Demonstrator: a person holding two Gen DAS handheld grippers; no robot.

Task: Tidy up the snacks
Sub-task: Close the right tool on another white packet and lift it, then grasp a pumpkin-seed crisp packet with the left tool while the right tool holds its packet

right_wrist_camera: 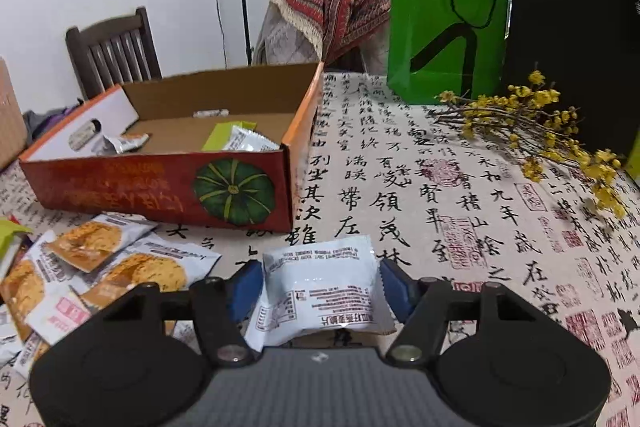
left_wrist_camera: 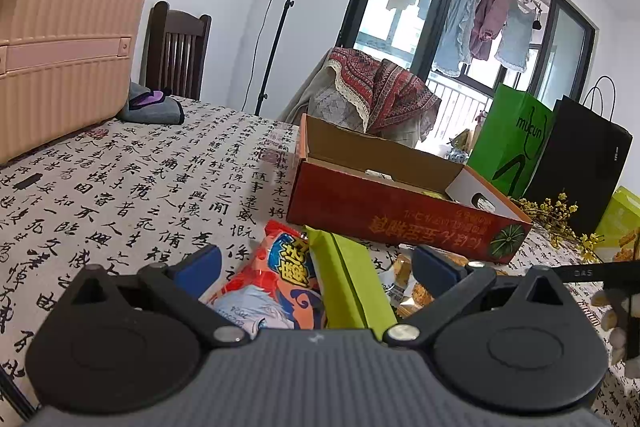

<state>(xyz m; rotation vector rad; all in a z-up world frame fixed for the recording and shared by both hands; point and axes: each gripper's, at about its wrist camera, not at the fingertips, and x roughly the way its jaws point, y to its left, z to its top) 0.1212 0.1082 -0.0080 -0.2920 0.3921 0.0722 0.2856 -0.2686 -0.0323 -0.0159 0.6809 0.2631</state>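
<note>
A red cardboard box [right_wrist_camera: 160,187] with a pumpkin picture stands open on the calligraphy tablecloth; a green packet [right_wrist_camera: 228,137] and small white packets [right_wrist_camera: 252,141] lie inside. My right gripper [right_wrist_camera: 320,285] is shut on a white snack packet [right_wrist_camera: 320,283], its blue pads [right_wrist_camera: 248,287] pressing both edges, in front of the box's right corner. Several cookie packets [right_wrist_camera: 92,259] are scattered to its left. My left gripper [left_wrist_camera: 318,269] is open above an orange-red snack bag [left_wrist_camera: 276,279] and a lime-green packet [left_wrist_camera: 352,283], just short of the box [left_wrist_camera: 400,211].
A pink suitcase [left_wrist_camera: 60,47] and a dark pouch [left_wrist_camera: 154,109] sit at the far left of the table. A green paper bag [right_wrist_camera: 448,15], a black bag [right_wrist_camera: 576,35] and yellow flower sprigs [right_wrist_camera: 536,123] stand right of the box. A hand [left_wrist_camera: 616,327] shows at the right edge.
</note>
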